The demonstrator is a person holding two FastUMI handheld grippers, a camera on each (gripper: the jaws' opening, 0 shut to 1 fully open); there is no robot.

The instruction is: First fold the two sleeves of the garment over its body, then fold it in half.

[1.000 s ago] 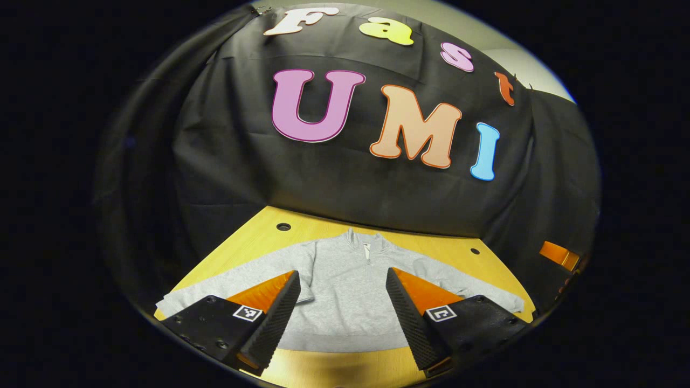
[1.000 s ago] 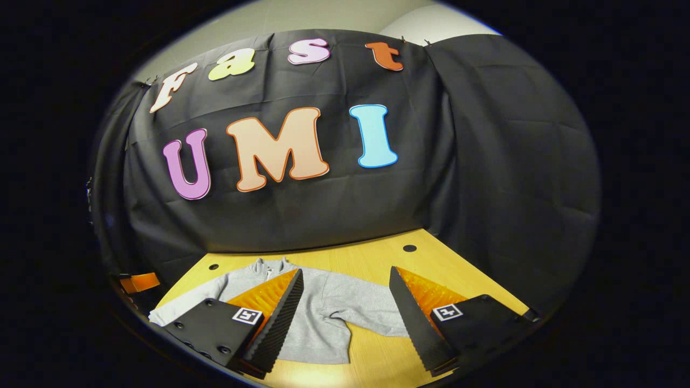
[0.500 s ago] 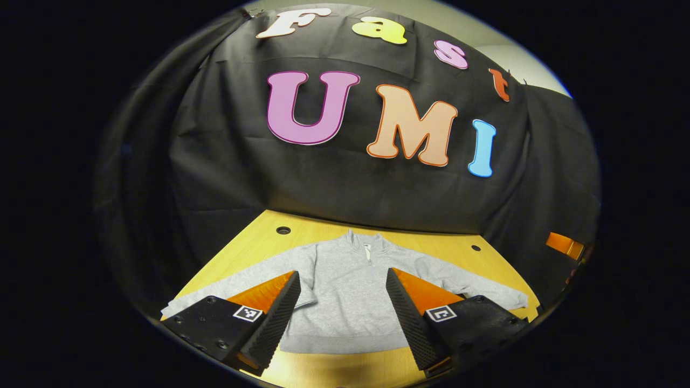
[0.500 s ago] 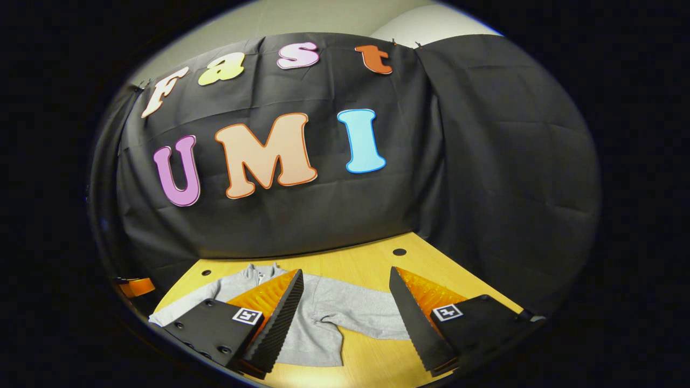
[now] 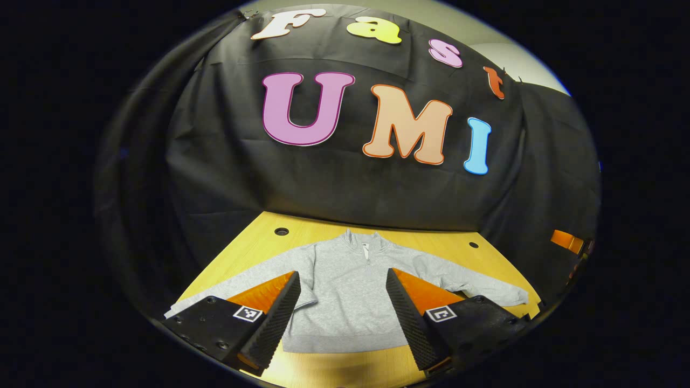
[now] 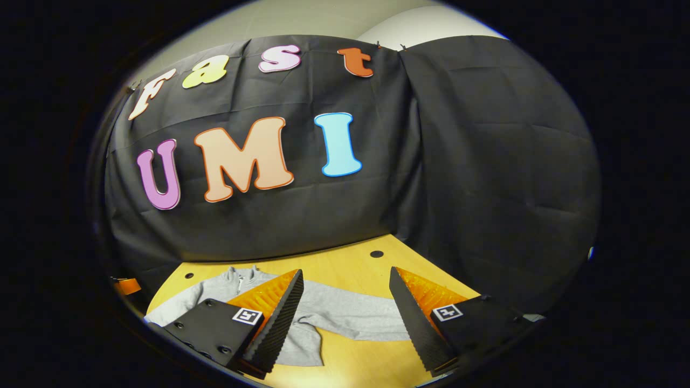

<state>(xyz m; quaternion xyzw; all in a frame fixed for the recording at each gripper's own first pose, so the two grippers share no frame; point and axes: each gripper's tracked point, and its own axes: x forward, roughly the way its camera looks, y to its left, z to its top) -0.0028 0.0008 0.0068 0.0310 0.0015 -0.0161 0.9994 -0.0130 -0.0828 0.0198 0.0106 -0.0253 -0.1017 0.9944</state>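
— Yellow wood makes the table (image 5: 431,245), and black cloth hangs behind it. What lies on it in the left gripper view?

— One grey sweater (image 5: 345,291) lies flat, front up, with its collar at the far side by the cloth. Both sleeves are spread out to the sides. None is folded yet.

— And the left gripper (image 5: 343,307)?

— It hangs above the near edge of the sweater. Its two fingers stand wide apart and hold nothing. Far off at the right edge is a small orange bit (image 5: 566,241). I cannot tell what it is.

— What about the right gripper view?

— Same table (image 6: 350,264), with a round hole (image 6: 376,254) near the cloth. The sweater (image 6: 345,315) sits at the left. One sleeve (image 6: 366,323) reaches across between the fingers of the right gripper (image 6: 345,310).

— Is that one holding it?

— No. Its fingers are wide too, up above the sleeve, with nothing between them.
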